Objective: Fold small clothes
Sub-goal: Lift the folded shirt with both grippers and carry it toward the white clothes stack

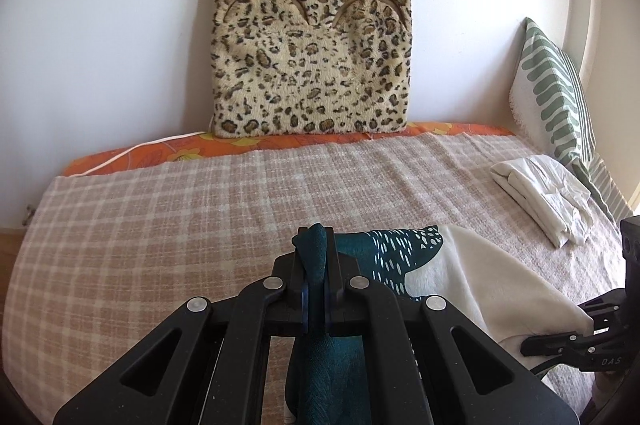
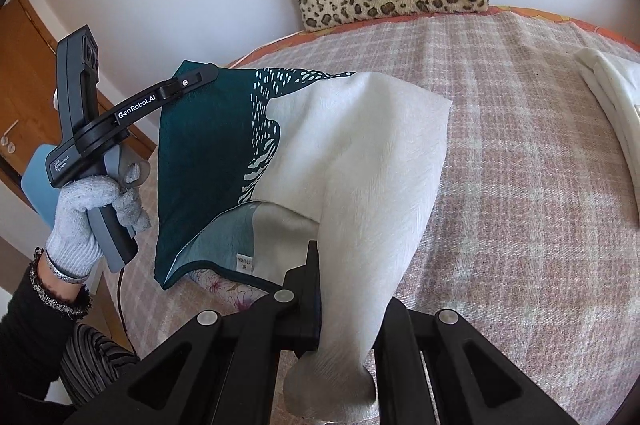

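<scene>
A small teal-and-cream garment point(image 2: 304, 145) hangs stretched between both grippers above the checked bed cover point(image 2: 520, 185). My left gripper point(image 1: 316, 257) is shut on its teal corner point(image 1: 316, 249); in the right wrist view that gripper point(image 2: 208, 71) pinches the top left corner, held by a gloved hand point(image 2: 80, 209). My right gripper point(image 2: 344, 289) is shut on the cream corner point(image 2: 352, 265), the cloth bunching down between the fingers. In the left wrist view the cream part point(image 1: 480, 281) runs right toward the right gripper point(image 1: 576, 341).
A folded white cloth point(image 1: 540, 197) lies on the bed at the right. A leopard-print cushion point(image 1: 312, 41) leans on the wall, a green-striped pillow point(image 1: 556, 93) stands at the right. A wooden door point(image 2: 24, 73) is on the left.
</scene>
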